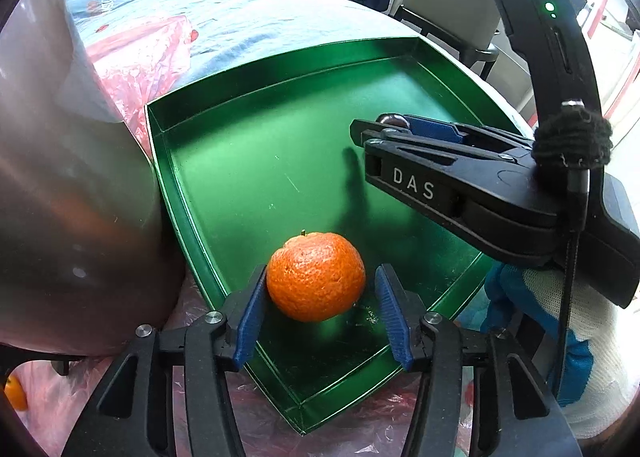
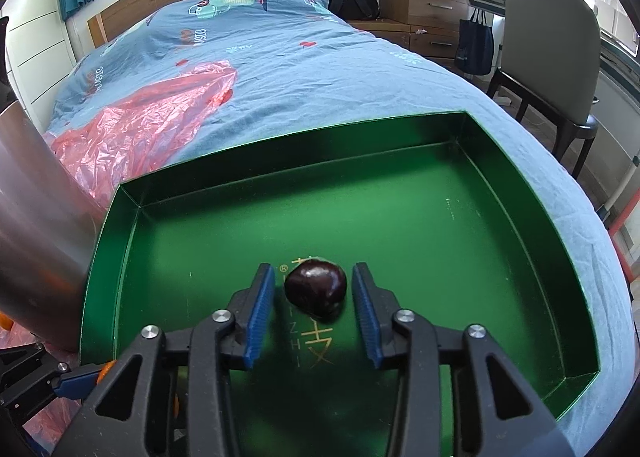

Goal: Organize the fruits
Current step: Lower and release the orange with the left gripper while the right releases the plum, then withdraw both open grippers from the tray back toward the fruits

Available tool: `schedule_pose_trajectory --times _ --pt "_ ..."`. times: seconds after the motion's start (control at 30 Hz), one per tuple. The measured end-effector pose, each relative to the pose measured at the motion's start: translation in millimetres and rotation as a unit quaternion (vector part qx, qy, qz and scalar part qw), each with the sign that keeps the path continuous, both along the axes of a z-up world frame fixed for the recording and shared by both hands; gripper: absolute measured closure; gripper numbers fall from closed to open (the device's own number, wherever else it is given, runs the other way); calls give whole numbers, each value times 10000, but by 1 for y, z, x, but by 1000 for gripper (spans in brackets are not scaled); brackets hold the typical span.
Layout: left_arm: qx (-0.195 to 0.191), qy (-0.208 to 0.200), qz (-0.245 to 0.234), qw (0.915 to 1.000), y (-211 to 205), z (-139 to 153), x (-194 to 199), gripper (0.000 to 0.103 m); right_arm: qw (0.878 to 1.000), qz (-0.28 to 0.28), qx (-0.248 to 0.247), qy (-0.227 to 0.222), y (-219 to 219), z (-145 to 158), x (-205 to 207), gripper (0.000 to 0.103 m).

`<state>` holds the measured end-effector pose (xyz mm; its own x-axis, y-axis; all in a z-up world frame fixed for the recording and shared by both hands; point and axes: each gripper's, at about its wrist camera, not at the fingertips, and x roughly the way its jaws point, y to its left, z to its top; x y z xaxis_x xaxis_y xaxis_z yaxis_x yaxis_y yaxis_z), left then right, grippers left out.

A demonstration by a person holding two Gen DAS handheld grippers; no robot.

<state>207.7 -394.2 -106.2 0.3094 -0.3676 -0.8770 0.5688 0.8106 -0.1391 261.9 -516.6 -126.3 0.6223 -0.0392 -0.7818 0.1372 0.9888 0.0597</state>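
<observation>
left gripper (image 1: pixel 320 311): spread, pads either side of orange (image 1: pixel 316 276), left pad about touching, right pad clear | right gripper (image 2: pixel 313 311): spread, clear of plum (image 2: pixel 316 288) between pads | both fruits sat on tray (image 2: pixel 400 225) floor | tray on bed (image 2: pixel 300 69)

Orange (image 1: pixel 315 276) and plum (image 2: pixel 316 287) (apart) in tray (image 2: pixel 520 193)

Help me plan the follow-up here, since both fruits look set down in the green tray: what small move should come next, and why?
Probably lift both tools straight up and away. The orange rests on the green tray between the left tool, with a gap on one side; the dark fruit lies free between the right tool.
</observation>
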Motion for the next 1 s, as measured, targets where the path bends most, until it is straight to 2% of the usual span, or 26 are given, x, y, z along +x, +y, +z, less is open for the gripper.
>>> schedule_pose_trajectory --times 0.1,0.23,0.3,0.53,0.73,0.8,1.0 --pt "66 -195 -41 9998 0 12 -4 51 10000 63 -55 -35 3 8 -3 29" --pt "86 -453 -105 9989 4 34 -14 48 9995 -70 48 -320 0 32 -19 22" --pt "72 -567 -141 9983 8 45 -22 48 9989 -134 69 -446 -1 44 -31 14" --pt "-61 -798 -239 9965 31 79 -59 47 9976 -229 120 -644 5 75 -70 13" --pt "-113 -967 -261 9949 60 103 -89 47 9966 -146 170 -797 30 97 -103 13" --pt "-132 -1038 -251 9942 68 110 -98 43 9964 -87 148 -825 41 102 -112 13" --pt "-189 -1168 -140 9929 98 128 -119 38 9961 125 154 -863 77 113 -138 14"
